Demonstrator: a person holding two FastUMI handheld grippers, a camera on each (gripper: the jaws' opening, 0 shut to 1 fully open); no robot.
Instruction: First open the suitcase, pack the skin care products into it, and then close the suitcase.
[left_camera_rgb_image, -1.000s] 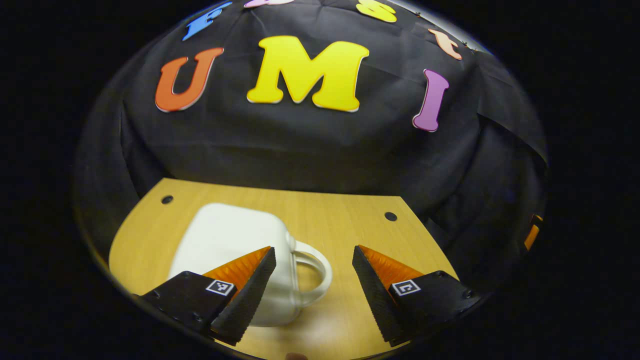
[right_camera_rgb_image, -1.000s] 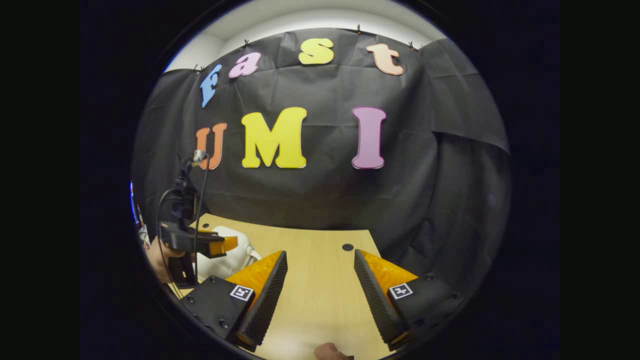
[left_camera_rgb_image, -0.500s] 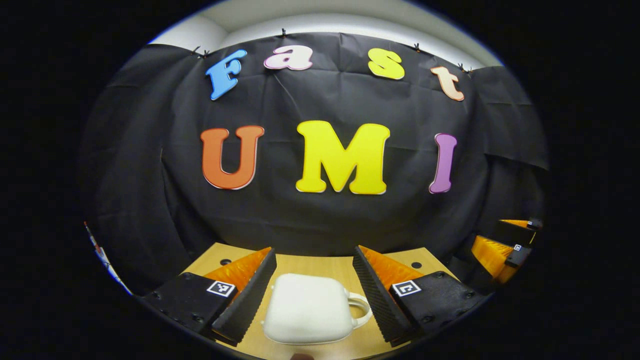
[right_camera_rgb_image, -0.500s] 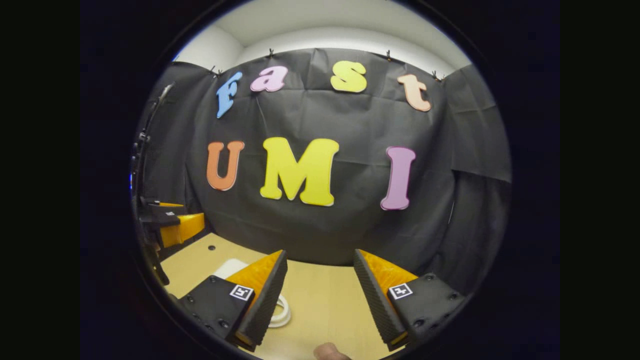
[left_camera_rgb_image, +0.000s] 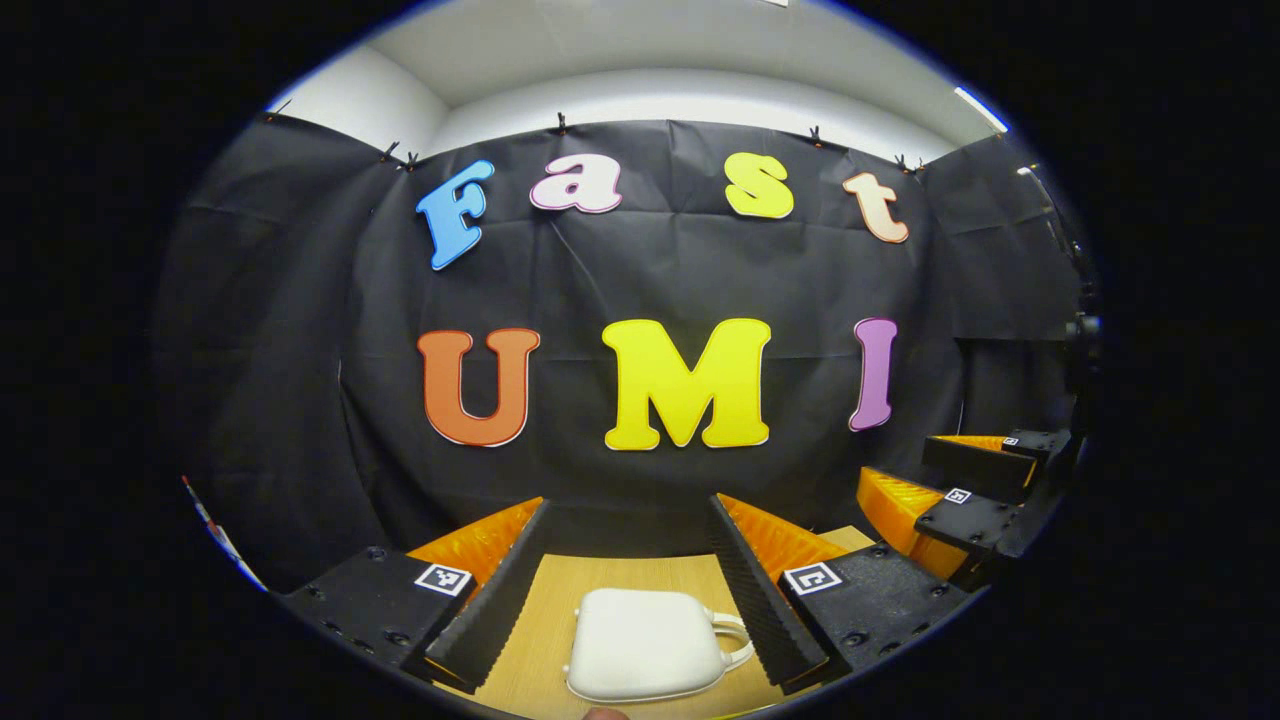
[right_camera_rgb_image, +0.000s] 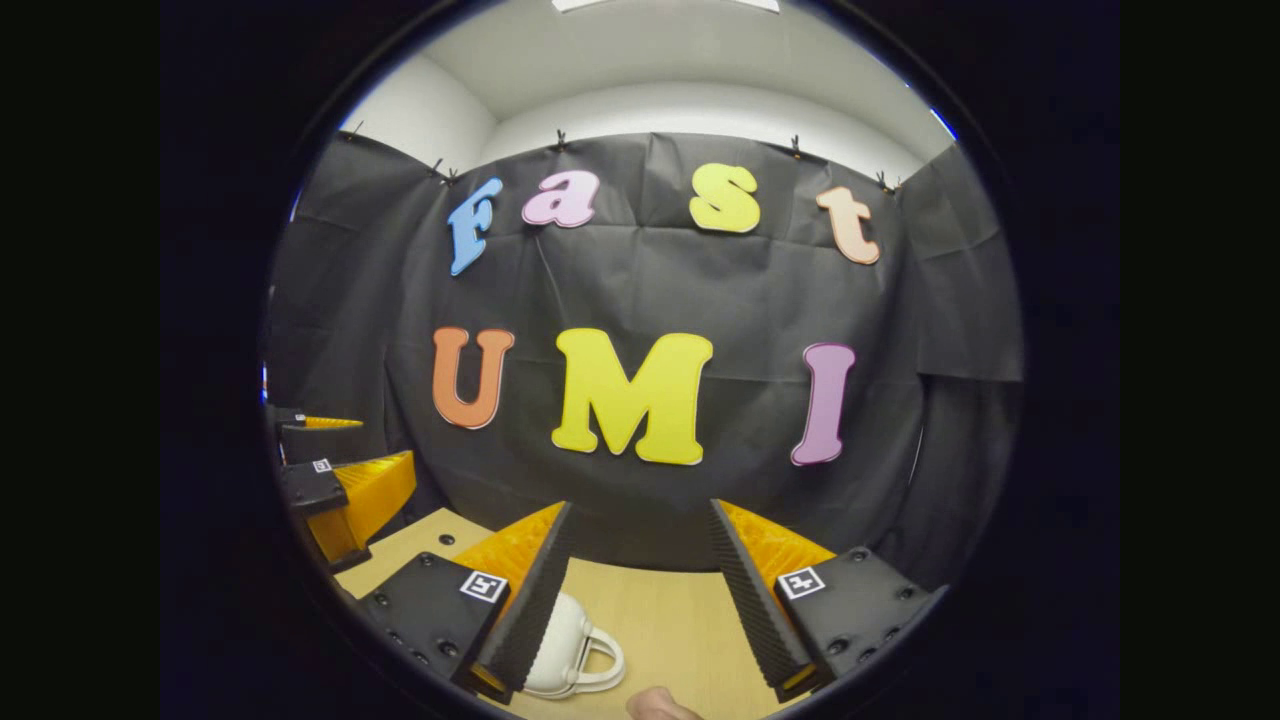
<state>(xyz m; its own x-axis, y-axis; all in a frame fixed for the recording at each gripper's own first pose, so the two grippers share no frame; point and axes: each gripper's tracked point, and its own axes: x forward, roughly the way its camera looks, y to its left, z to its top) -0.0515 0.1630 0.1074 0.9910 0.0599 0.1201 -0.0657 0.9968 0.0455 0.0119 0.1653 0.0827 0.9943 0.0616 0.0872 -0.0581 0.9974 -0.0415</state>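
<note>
Closed white suitcase (left_camera_rgb_image: 645, 643) lying on the tabletop (left_camera_rgb_image: 545, 625)
Both hand-held grippers — left (left_camera_rgb_image: 630, 570), right (right_camera_rgb_image: 640, 575) — spread wide, holding nothing.

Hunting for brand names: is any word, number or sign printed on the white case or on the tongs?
Case: no text on the side that shows.
Left tongs: no words; small square tags carry a black-and-white pattern, not letters.
Right tongs: likewise, patterned tags and no words.
No readable text on any of these.
</note>
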